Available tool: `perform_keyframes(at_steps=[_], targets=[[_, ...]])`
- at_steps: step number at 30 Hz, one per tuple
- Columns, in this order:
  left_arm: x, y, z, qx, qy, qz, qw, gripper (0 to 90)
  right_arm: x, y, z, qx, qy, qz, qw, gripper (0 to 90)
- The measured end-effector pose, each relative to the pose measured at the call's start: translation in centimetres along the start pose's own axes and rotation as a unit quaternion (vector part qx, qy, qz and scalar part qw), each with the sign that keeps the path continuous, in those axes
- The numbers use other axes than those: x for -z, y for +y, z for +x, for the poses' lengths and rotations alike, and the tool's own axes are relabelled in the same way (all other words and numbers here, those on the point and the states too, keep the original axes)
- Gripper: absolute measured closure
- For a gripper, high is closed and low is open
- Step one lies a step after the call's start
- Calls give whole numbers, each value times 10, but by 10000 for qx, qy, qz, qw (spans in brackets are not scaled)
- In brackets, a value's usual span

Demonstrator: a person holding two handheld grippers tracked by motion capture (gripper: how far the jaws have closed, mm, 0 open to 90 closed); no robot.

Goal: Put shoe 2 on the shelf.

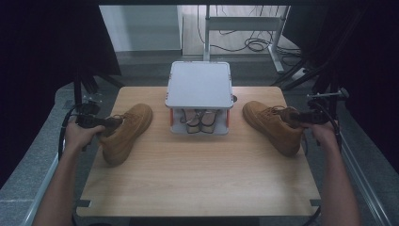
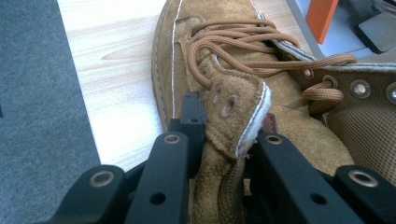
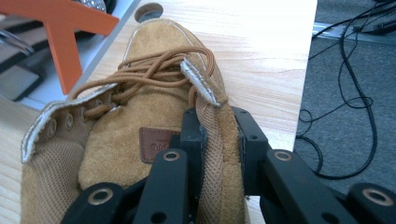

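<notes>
Two tan boots lie on the table (image 1: pixel 197 179), one each side of a grey rack (image 1: pixel 199 84) holding one more pair. The left gripper (image 1: pixel 113 123) pinches the left boot (image 1: pixel 127 132) collar; the right gripper (image 1: pixel 294 117) clamps the right boot (image 1: pixel 270 125) collar.

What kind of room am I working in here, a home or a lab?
Most likely a lab or recording workspace, not a home: a bare wooden tabletop hemmed in by dark curtains, loose cables on the floor, and a metal desk frame behind the small shoe rack.
</notes>
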State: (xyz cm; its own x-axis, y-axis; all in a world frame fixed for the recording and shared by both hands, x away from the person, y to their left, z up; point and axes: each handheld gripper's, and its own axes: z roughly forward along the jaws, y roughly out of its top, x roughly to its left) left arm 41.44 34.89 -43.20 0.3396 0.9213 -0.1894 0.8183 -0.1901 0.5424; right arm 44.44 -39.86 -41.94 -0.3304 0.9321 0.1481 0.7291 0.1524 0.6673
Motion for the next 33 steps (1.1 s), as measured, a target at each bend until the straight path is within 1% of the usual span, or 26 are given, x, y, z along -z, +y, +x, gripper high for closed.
perform_keyframes(at_steps=[3,8,11,13,14,15,17,20,21,26,28,30,33], targets=[[0,-1,1,16,-35,-48,10000,790,1,-1,1,-41,19,-23,10000,769],[0,0,-2,-59,18,25,10000,788,1,-2,0,-62,17,-31,10000,769],[-1,0,-1,-2,0,8,10000,797,1,-2,0,-92,21,-59,9999,770],[-1,0,-1,31,-8,19,10000,805,1,-3,1,-158,16,-73,9998,771],[0,0,0,68,-21,19,10000,808,1,-3,2,-175,-25,-93,9998,772],[0,0,0,137,-41,-7,9999,810,1,-3,2,-172,-28,-101,9998,772],[1,0,2,216,-90,-97,9997,814,2,-4,3,-256,-1,-93,9996,774],[3,-1,6,403,-268,-295,9984,819,3,-4,4,-335,16,-113,9994,776],[4,-1,6,431,-320,-325,9980,819,4,-5,5,-356,22,-133,9993,777],[9,-1,5,465,-447,-449,9969,822,9,-3,11,-387,7,-362,9986,782],[13,0,6,472,-519,-489,9963,822,12,-2,15,-384,-22,-416,9984,783],[17,1,5,453,-545,-515,9962,822,16,0,18,-366,-65,-450,9983,784],[23,2,5,476,-598,-603,9952,822,22,0,20,-421,-108,-494,9978,784]])
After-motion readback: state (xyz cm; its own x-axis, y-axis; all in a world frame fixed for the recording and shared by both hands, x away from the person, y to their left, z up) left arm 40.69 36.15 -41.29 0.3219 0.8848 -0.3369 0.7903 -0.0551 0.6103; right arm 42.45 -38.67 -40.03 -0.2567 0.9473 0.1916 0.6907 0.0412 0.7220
